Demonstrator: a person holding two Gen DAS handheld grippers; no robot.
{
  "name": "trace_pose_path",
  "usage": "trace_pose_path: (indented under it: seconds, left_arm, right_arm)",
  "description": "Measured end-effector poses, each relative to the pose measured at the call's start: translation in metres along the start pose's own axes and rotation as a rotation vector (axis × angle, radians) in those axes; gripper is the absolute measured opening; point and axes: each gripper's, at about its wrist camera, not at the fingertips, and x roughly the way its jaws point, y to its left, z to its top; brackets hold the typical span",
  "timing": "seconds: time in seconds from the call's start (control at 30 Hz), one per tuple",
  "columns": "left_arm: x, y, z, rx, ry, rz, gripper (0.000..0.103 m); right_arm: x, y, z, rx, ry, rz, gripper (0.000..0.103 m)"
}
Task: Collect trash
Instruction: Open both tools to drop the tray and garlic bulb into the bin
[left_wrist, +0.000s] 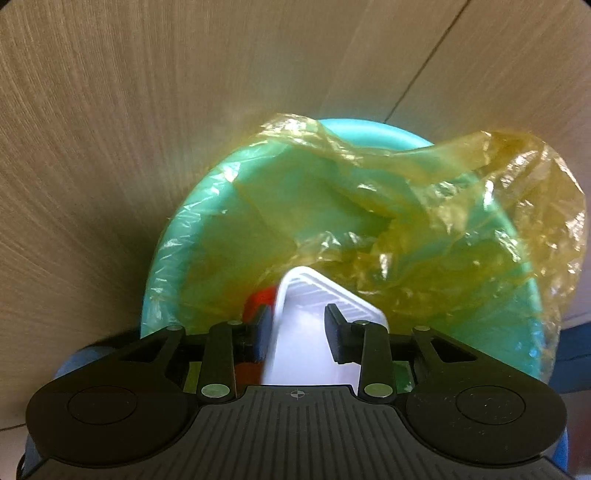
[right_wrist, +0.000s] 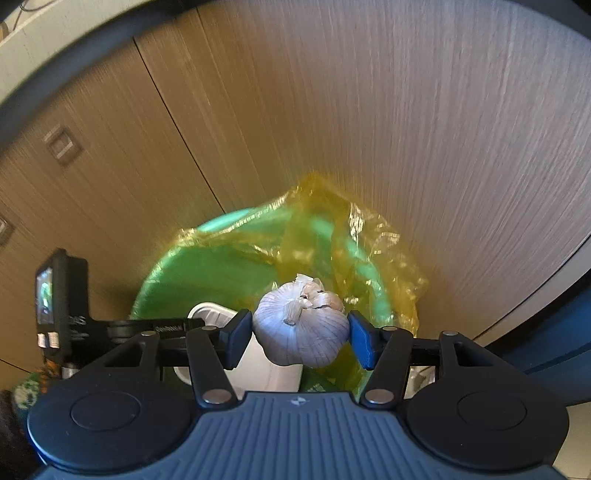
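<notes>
**Wood-grain cupboard fronts behind a teal bin; both claws over it**

Wood-grain cabinet doors fill the background in both views, w/ a thin dark seam running diagonally between 2 panels. Teal bin stands right up against them, lined w/ a crinkled yellow bag that spills over the rim, mostly on the right side.

Left gripper: fingers apart, wide gap. A white plastic tray sits between them over the bin mouth, ribbed corner pointing up and away from the camera, long axis roughly along the fingers. Can't tell if either pad touches it. Something red shows just left of the tray, blurred.

Right gripper: clamped on a garlic bulb, 1 pad on each flank, papery stem end tipped up and forward. Bulb hangs above the bin, over the tray's white rim. The left gripper's body w/ small screen sits at far left. Bin mouth is open ahead; cabinet face close behind.
</notes>
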Motion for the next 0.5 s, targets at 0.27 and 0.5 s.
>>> trace_pose_path:
  seconds: [0.27, 0.5]
  left_arm:
    - [0.000, -0.010, -0.004, 0.027, 0.052, -0.090, 0.035]
    - [-0.064, -0.021, -0.012, 0.182, -0.027, 0.050, 0.035]
  right_arm:
    - [0.025, 0.000, -0.004, 0.024, 0.133, 0.037, 0.057]
    - [0.087, 0.029, 0.016, -0.047, 0.310, 0.053, 0.057]
